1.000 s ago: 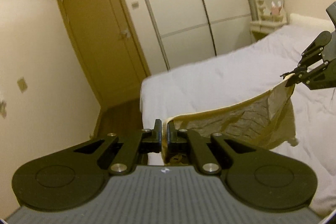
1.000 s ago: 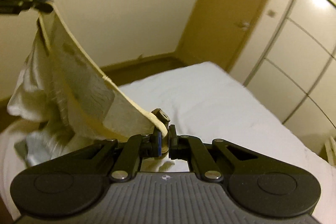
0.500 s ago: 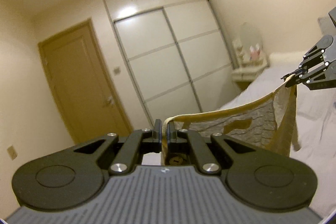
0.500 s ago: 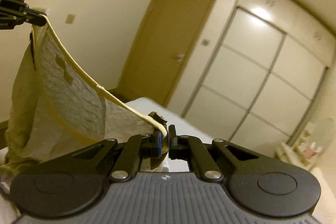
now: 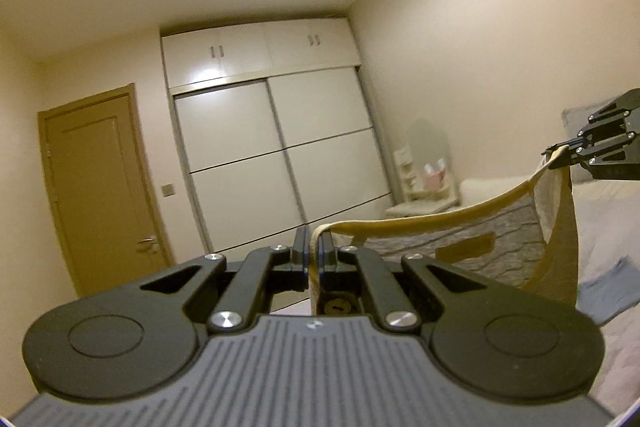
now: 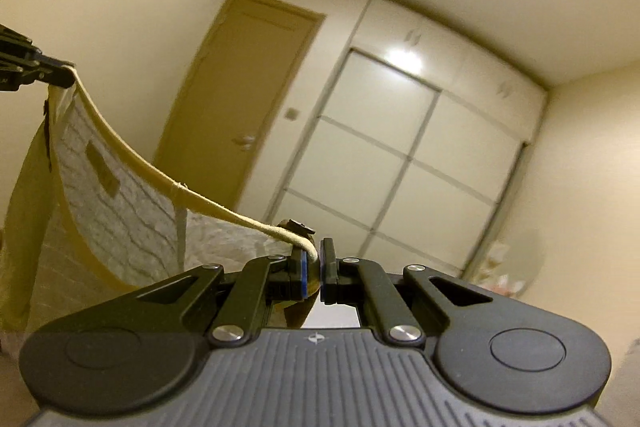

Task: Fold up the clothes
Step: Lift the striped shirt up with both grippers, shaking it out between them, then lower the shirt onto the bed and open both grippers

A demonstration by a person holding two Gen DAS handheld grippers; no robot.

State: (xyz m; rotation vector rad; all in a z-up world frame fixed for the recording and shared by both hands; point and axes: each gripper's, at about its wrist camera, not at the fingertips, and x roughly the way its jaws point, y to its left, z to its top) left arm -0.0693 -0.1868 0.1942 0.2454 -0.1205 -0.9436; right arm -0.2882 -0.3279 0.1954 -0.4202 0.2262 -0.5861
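A tan garment with a pale quilted lining (image 5: 460, 243) hangs in the air, stretched by its top band between both grippers. My left gripper (image 5: 314, 247) is shut on one end of the band. My right gripper (image 6: 314, 261) is shut on the other end; it also shows as the right gripper (image 5: 558, 153) at the far right of the left wrist view. In the right wrist view the garment (image 6: 116, 195) sags from the left gripper (image 6: 66, 75) at the left edge. A dark tan label sits on the lining.
A bed with white sheets (image 5: 608, 223) lies below at the right, with a folded blue cloth (image 5: 612, 287) on it. A white sliding wardrobe (image 5: 280, 155), a brown door (image 5: 100, 187) and a small nightstand (image 5: 424, 199) stand behind.
Both grippers have risen and tilted upward with the garment; the bed has dropped out of most of the view and the ceiling now shows. The garment stays stretched between them.
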